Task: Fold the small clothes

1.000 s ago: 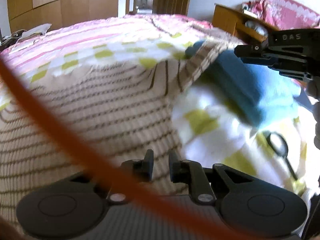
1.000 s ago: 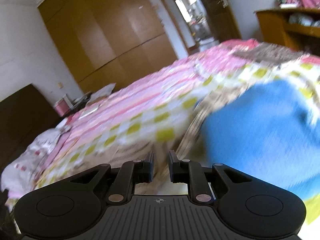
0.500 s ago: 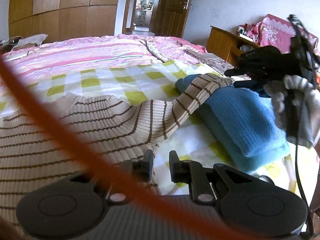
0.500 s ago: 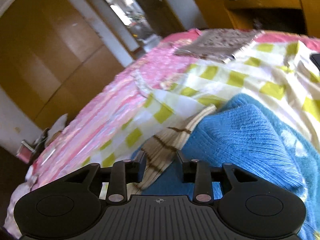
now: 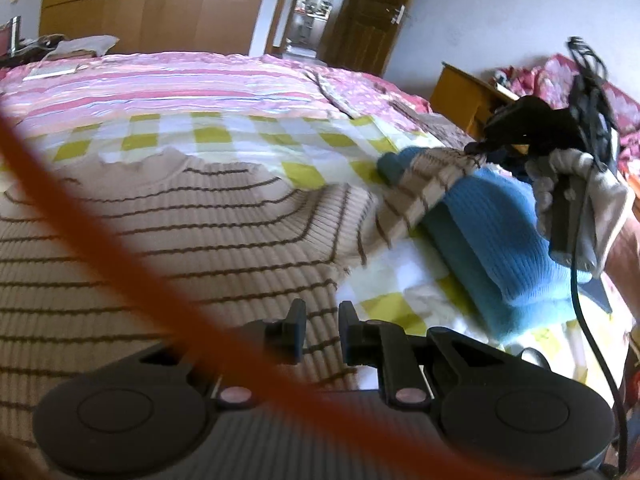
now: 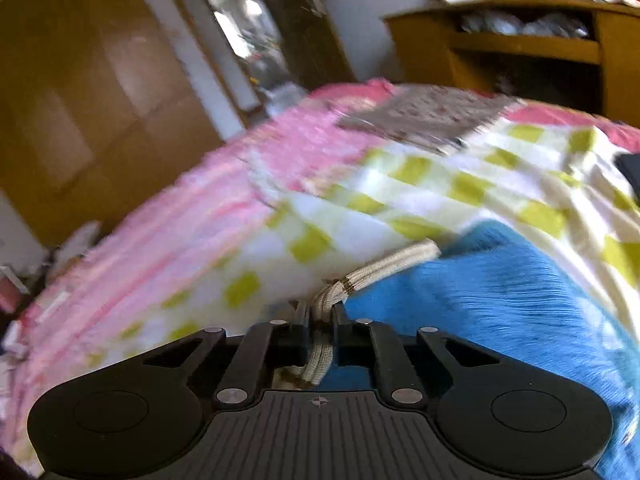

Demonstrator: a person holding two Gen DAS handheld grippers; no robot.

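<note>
A beige sweater (image 5: 180, 220) with thin brown stripes lies spread on the bed. Its sleeve (image 5: 424, 196) stretches to the right over a folded blue sweater (image 5: 500, 232). My right gripper (image 6: 322, 312) is closing on the sleeve's cuff end (image 6: 384, 270), and the cloth is squeezed between its pads above the blue sweater (image 6: 500, 300). In the left wrist view that gripper (image 5: 478, 146) sits in a gloved hand (image 5: 576, 196). My left gripper (image 5: 322, 330) hovers over the beige sweater's lower right edge. Its fingers are nearly together with nothing seen between them.
The bed has a yellow-and-white checked sheet (image 5: 240, 136) and a pink striped cover behind. A blurred orange cord (image 5: 120, 248) crosses close to the left camera. A wooden cabinet (image 6: 520, 40) stands beyond the bed at right. A brown patterned cloth (image 6: 420, 112) lies at the far edge.
The right gripper swung over to the blue sweater, stood wide around the sleeve end half a second ago, and has now closed on it. The left gripper shifted slightly over the beige sweater.
</note>
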